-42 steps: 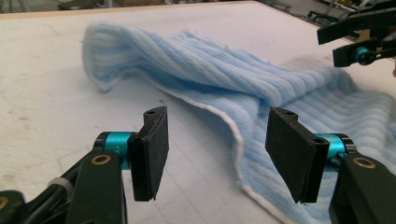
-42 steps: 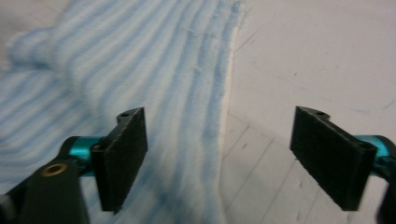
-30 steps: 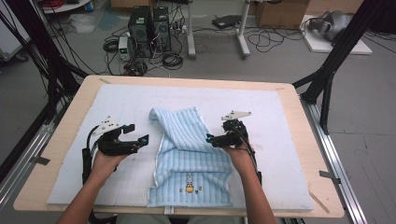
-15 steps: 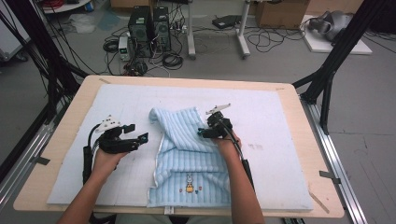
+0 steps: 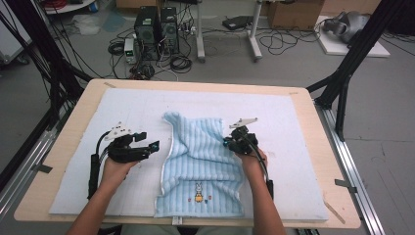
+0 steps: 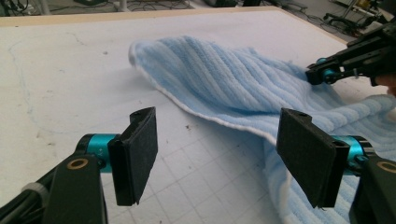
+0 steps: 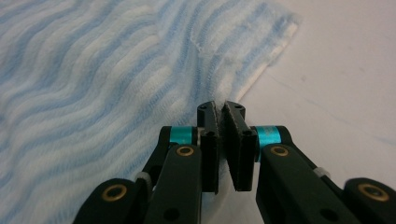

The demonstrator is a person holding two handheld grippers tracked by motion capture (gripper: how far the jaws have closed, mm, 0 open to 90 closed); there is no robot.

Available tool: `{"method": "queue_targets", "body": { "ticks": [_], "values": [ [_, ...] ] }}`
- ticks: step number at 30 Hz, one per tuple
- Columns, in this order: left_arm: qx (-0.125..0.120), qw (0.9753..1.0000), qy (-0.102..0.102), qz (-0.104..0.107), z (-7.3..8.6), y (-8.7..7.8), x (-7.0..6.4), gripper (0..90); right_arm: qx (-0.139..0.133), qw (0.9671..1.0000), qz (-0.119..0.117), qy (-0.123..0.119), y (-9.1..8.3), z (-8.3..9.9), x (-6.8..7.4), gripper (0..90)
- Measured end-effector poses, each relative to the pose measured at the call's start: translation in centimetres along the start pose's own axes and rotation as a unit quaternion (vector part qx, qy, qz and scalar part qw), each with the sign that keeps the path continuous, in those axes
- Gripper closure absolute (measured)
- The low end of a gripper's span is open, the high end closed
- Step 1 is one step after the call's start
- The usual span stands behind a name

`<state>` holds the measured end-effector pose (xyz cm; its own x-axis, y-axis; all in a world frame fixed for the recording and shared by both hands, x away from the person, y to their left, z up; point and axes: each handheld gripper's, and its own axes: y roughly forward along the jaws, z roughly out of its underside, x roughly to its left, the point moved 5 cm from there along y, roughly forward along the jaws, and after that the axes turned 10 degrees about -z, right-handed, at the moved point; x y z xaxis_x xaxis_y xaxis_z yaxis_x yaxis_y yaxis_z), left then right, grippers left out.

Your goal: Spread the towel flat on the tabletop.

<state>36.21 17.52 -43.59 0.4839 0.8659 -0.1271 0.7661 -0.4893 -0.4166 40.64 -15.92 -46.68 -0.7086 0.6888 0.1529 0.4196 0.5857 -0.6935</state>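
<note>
High view: right gripper [image 5: 229,142] pinches the towel [image 5: 200,166] edge; left gripper [image 5: 152,146] spread, off cloth. Likely folding: keep pinch tight, lift edge evenly.

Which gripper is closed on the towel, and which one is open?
The right gripper is shut on the towel's edge; the left gripper is wide open beside it, holding nothing.

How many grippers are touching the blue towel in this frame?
1. The right gripper is shut on the blue towel at its right edge. The left gripper is open over the white mat, just off the towel's left edge, not touching it.
</note>
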Motion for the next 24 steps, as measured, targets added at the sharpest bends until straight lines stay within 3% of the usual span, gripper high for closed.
{"method": "queue_targets", "body": {
  "ticks": [4, 7, 11, 13, 15, 19, 24],
  "values": [
    [0.004, 1.0, -0.002, 0.004, 0.2, 0.5, -0.3, 30.2, -0.008, 0.9999, 0.012, -0.004, -1.9, 0.8, 0.0, 84.7],
    [0.007, 1.0, 0.0, 0.005, 0.4, 0.6, -0.5, 30.3, 0.014, 0.9995, 0.026, -0.013, -2.6, 2.0, -0.1, 84.4],
    [0.011, 0.9999, 0.008, 0.003, 0.5, 0.7, -0.5, 30.5, 0.029, 0.999, 0.028, -0.018, -3.4, 3.3, 0.1, 82.0],
    [0.011, 0.9999, 0.004, 0.001, 0.5, 0.8, -0.5, 30.5, 0.03, 0.9991, 0.023, -0.018, -3.6, 3.7, -0.1, 73.3],
    [0.009, 1.0, 0.002, 0.002, 0.5, 0.8, -0.4, 30.7, 0.001, 1.0, 0.008, -0.002, -3.9, 3.4, -0.3, 65.8],
    [0.01, 0.9999, 0.004, 0.001, 0.5, 0.9, -0.4, 31.0, -0.053, 0.998, 0.031, 0.01, -4.5, 2.1, -1.4, 47.6],
    [0.013, 0.9999, 0.008, 0.005, 0.5, 0.8, -0.8, 31.5, -0.027, 0.9975, 0.063, 0.012, -2.6, 0.9, -3.0, 37.2]
  ]
}}
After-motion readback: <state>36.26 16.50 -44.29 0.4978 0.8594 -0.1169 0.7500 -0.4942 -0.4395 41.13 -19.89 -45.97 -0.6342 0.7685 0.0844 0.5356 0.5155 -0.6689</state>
